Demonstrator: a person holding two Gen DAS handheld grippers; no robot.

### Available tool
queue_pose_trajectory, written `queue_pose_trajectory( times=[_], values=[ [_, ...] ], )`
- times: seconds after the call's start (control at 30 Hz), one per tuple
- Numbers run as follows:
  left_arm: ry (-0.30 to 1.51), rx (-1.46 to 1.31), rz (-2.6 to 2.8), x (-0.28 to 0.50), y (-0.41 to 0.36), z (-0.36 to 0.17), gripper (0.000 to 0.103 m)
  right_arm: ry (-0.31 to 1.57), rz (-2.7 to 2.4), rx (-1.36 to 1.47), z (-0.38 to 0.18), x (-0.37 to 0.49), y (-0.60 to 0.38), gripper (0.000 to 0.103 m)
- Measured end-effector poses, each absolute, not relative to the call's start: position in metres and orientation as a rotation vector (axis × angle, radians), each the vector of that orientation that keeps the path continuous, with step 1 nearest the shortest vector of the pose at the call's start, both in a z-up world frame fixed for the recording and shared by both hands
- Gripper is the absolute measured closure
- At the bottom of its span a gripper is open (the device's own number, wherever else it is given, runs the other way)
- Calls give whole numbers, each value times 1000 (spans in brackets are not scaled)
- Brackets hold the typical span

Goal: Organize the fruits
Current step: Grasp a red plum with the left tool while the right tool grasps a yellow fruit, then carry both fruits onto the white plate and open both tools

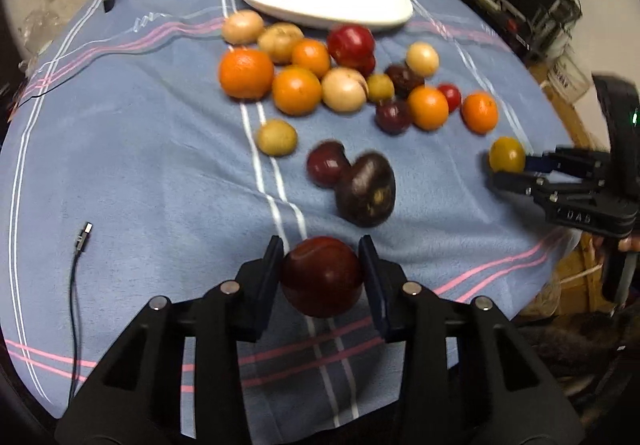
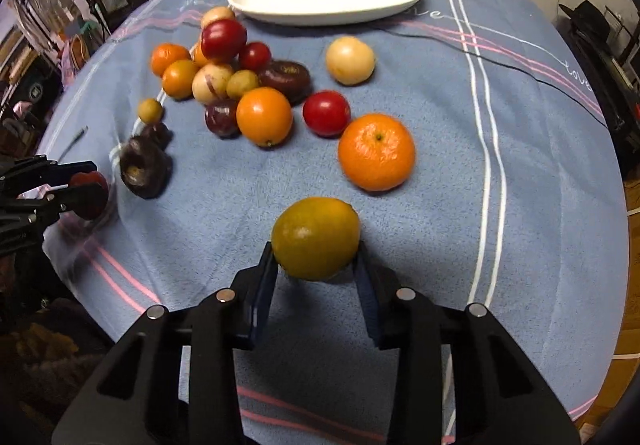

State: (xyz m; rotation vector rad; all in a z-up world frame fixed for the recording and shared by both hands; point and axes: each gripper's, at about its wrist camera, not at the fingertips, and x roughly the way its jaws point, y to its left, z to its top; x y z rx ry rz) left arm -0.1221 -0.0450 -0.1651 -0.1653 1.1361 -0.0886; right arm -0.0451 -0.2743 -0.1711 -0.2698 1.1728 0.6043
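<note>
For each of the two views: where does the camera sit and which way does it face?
Left wrist: on the left gripper, angled down over the table; its fingers clamp a dark red fruit; right gripper at right edge.
Right wrist: on the right gripper, angled down; fingers clamp a yellow-green fruit; left gripper at left edge.
Shared: white plate, fruit pile, blue cloth.

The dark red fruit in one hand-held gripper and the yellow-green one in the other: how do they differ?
Colour: the dark red fruit is a deep glossy maroon; the yellow-green fruit is dull yellow going orange.
Shape: the red one is round with a crease near its top; the yellow-green one is a slightly oval citrus shape.
Holder: the left hand-held gripper clamps the red one, the right hand-held gripper the yellow-green one.
Shared: both sit gripped between two pads, over the blue tablecloth.
</note>
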Motion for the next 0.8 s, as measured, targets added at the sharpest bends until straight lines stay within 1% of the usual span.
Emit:
queue_pose_trajectory(
  times=[0.23,0.53,0.63,0.8],
  values=[
    [1040,-243,-71,-101,-19,-125,64,1081,615,-209,-133,-32,-273,65],
    [879,-134,-46,0,-20,-58,63,891,631,-224,-68,44,-240,65],
    [865,-126,-27,35,-19,-50,63,858,638,-218,-55,71,-227,65],
    [893,-108,25,90,-18,-63,63,857,647,-204,-53,114,-209,65]
  ],
)
